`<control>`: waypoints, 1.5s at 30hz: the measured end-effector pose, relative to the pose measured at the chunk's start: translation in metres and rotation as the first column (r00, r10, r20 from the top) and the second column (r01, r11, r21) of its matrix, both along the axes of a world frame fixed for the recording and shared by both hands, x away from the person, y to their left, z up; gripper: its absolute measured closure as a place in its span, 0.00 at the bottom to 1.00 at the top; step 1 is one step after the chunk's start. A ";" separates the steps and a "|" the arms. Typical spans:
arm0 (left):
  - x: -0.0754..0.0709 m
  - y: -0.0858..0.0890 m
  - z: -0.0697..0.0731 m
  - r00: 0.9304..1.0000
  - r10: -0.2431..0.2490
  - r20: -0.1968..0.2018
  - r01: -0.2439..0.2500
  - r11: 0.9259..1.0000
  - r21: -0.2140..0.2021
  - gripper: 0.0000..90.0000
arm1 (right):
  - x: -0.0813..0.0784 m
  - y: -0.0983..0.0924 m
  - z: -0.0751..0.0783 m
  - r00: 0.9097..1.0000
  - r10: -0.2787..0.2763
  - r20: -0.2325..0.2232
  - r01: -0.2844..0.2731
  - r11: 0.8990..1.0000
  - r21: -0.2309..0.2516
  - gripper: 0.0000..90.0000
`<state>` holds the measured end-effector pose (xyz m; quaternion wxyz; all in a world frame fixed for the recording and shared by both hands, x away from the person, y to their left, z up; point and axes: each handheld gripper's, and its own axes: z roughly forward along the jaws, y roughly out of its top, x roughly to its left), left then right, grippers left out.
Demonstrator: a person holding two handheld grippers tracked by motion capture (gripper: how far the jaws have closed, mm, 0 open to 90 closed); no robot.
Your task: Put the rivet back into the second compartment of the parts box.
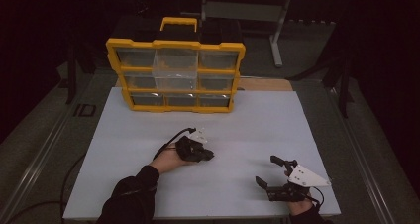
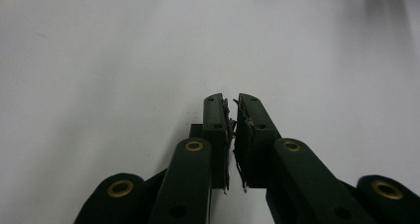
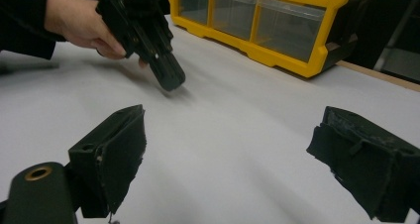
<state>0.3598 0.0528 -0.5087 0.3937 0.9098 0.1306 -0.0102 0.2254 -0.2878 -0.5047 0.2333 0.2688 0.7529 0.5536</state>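
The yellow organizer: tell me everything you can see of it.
The yellow organizer is a plastic case with a yellow frame, a yellow carry handle on top and a grid of clear drawers, three across. It stands upright at the far edge of the white table, drawer fronts facing the person. One middle drawer sticks out. Contents cannot be made out. Neither tool touches it.

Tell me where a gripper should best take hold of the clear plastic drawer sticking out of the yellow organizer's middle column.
Probably the front wall of the clear plastic drawer, approached from the person's side of the white table. It juts forward of the yellow organizer, so its front lip is exposed; one jaw inside, one outside the wall. The right gripper, jaws wide apart, seems better placed than the nearly closed left gripper.
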 end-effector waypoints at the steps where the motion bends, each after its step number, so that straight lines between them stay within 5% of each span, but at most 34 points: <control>1: -0.001 0.001 0.003 1.000 -0.001 0.001 0.001 1.000 -0.008 0.91 | 0.000 0.000 0.000 1.000 -0.001 0.000 0.001 1.000 0.000 0.13; 29: -0.013 0.049 0.093 0.997 -0.023 0.074 0.031 0.994 -0.109 0.92 | 0.000 0.000 0.000 1.000 -0.003 0.002 0.003 1.000 -0.002 0.13; 45: -0.014 0.069 0.152 0.988 -0.033 0.153 0.054 0.990 -0.130 0.92 | 0.000 -0.001 0.001 1.000 -0.014 0.012 0.014 1.000 0.001 0.13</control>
